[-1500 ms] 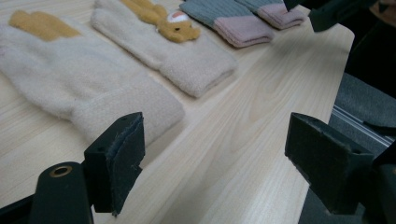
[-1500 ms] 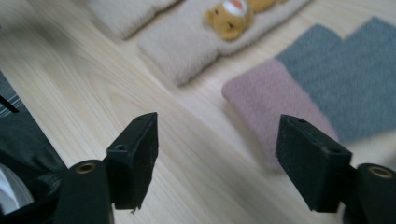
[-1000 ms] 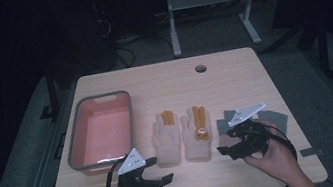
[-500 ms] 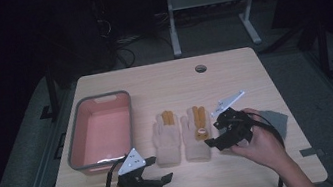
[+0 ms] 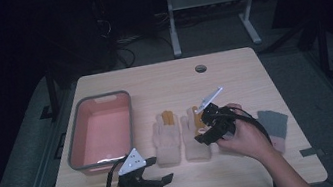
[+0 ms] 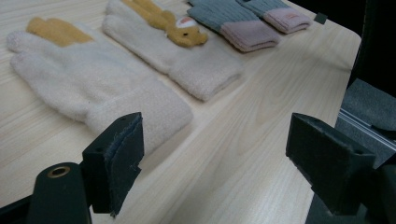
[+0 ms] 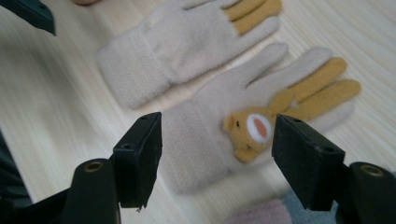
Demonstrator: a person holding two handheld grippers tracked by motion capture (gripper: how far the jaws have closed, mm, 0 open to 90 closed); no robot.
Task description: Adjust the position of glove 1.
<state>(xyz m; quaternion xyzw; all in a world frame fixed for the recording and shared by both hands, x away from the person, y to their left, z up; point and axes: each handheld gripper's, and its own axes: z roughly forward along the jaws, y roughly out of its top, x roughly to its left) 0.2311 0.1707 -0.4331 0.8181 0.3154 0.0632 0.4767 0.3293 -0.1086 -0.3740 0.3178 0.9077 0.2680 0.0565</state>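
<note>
Right now, bear glove (image 7: 219, 135) flat on wooden table (image 5: 233, 78), palm-side w/ bear face up, cuff toward person, fingers pointing away; in high view lies just R of its twin. Fleecy cream knit, two mustard fingers, ribbed-looking cuff, soft and floppy, so probably best pinched at cuff or mid-body. Right gripper (image 7: 217, 158) hovering over it, jaws spread wide, straddling cuff-to-bear area, nothing clamped. Looks lined up for a grab, prob. the step in hand.

Plain cream glove (image 6: 88, 88) just beside, nearly touching, same fuzzy fabric, also flat w/ fingers away. Pair laid side by side, neat, easy to take one at a time.

Left gripper (image 6: 212, 158) low near table's front edge, jaws apart, empty, aimed across plain glove's cuff; seems parked, waiting.

Grey gloves w/ pink cuffs (image 6: 247, 21) farther R, ribbed knit, tighter weave.

Pink bin (image 5: 101, 129) w/ grey rim at L, rectangular, smooth plastic, well apart from gloves; likely drop-off spot.
</note>
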